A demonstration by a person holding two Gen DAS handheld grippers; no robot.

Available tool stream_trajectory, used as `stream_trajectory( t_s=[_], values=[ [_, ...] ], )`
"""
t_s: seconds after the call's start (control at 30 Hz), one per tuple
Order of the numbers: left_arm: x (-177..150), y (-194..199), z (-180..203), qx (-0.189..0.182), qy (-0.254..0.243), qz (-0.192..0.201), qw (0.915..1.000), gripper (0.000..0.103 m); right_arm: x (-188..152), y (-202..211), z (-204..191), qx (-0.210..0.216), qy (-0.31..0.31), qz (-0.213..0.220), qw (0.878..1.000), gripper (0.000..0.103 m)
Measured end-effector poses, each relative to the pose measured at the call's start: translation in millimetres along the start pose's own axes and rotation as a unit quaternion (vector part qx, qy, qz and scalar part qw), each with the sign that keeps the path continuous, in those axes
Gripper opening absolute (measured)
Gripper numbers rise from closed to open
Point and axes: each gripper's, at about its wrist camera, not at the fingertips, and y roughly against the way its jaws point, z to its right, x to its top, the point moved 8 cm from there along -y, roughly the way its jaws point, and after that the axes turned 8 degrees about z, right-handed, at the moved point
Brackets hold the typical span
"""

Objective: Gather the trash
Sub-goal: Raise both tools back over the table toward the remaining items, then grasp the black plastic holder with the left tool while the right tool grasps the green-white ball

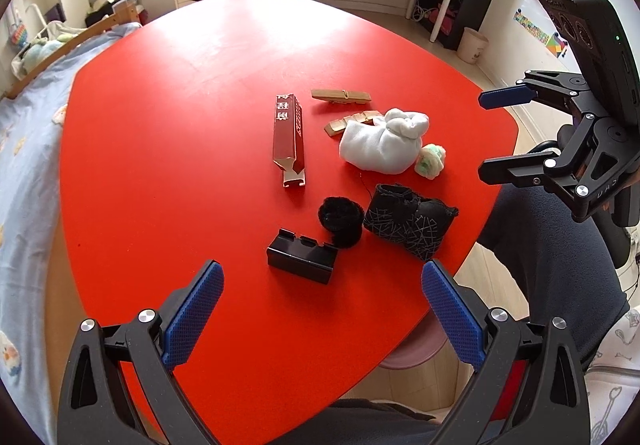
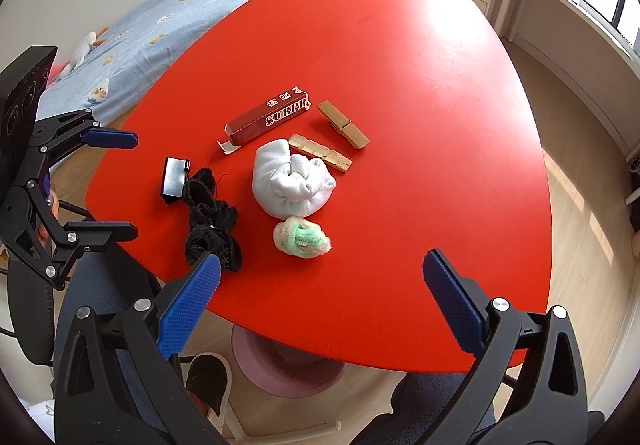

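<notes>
A long dark-red cardboard box with white lettering (image 1: 289, 137) lies flat on the red table, one end flap open, ahead of the left gripper (image 1: 322, 319) and farthest from it among the litter. A small glossy black plastic tray (image 1: 301, 255) sits closest to that gripper, just ahead of its fingertips. A fluffy cream-and-green wad (image 2: 302, 236) rests ahead of the right gripper (image 2: 320, 303), between its open fingers in view, touching nothing, just beside a knotted white cloth bundle (image 2: 292, 185) farther out.
</notes>
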Motion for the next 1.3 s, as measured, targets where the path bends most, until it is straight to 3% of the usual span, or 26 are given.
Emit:
stream_trajectory(
  t_s=[0.33,0.47,0.83,0.9,1.0,1.3],
  values=[
    [-4.0,-18.8,-12.6,-0.009,-0.009,-0.011,0.9999,0.095,-3.6,-18.1,0.3,0.001,-0.011,-0.014,1.0,0.099],
    [-7.1,-23.7,-10.3,-0.013,-0.019,-0.018,0.9996,0.078,-5.9,-20.9,0.1,-0.002,-0.008,-0.018,1.0,0.084],
    [-9.1,-22.6,-14.1,-0.004,-0.014,-0.017,0.9998,0.053,-7.8,-26.1,-3.1,0.004,0.001,-0.023,1.0,0.055],
    [-8.8,-21.9,-14.1,-0.003,-0.012,-0.017,0.9998,0.046,-7.7,-27.0,-3.7,0.004,0.003,-0.024,1.0,0.045],
    [-9.6,-20.6,-12.3,-0.002,-0.008,-0.015,0.9999,0.042,-8.5,-28.0,-3.5,0.006,0.003,-0.025,1.0,0.036],
    [-13.3,-16.2,-15.0,0.005,0.022,-0.008,0.9997,0.042,-8.8,-24.6,-4.2,0.008,0.002,-0.018,1.0,0.033]
  ],
)
